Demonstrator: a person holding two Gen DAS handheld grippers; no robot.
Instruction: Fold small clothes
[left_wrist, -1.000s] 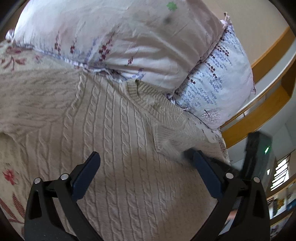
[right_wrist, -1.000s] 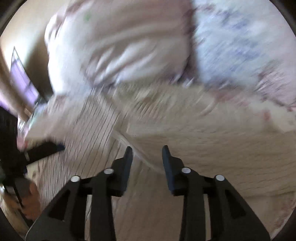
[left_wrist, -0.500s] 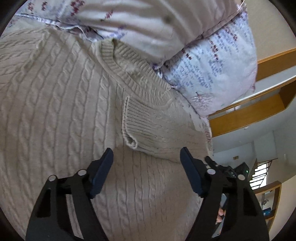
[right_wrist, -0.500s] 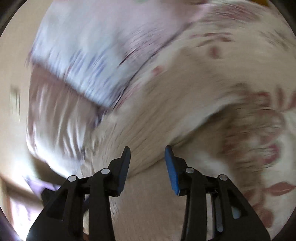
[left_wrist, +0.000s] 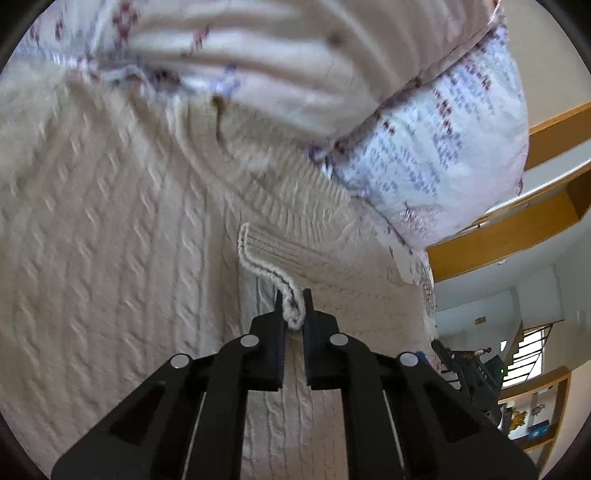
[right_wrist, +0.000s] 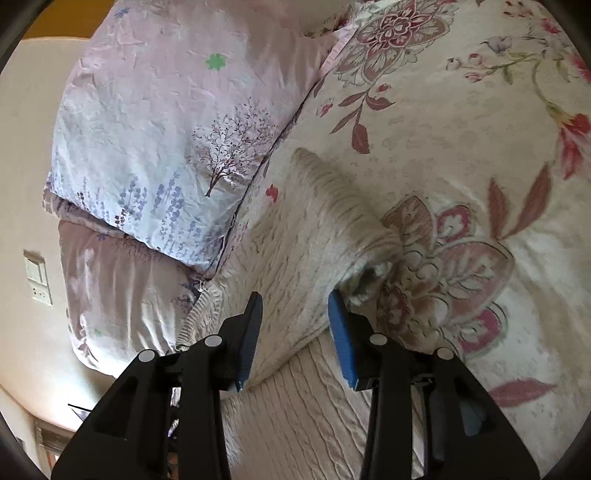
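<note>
The cream sweater (left_wrist: 110, 229) lies flat on the floral bedspread (right_wrist: 461, 122), collar toward the pillows (left_wrist: 424, 147). The left gripper (left_wrist: 294, 314) has just closed, pinching the sleeve cuff (left_wrist: 266, 258). The right gripper (right_wrist: 295, 317) stands partly open, straddling the other sleeve (right_wrist: 332, 206). The hem is out of frame.

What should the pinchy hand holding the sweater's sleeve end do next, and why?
Probably lift the cuff a little and carry it across the sweater. The left gripper is already shut on the cuff's edge, and that sleeve lies folded on the sweater's chest near the collar, so it looks ready for folding.
</note>
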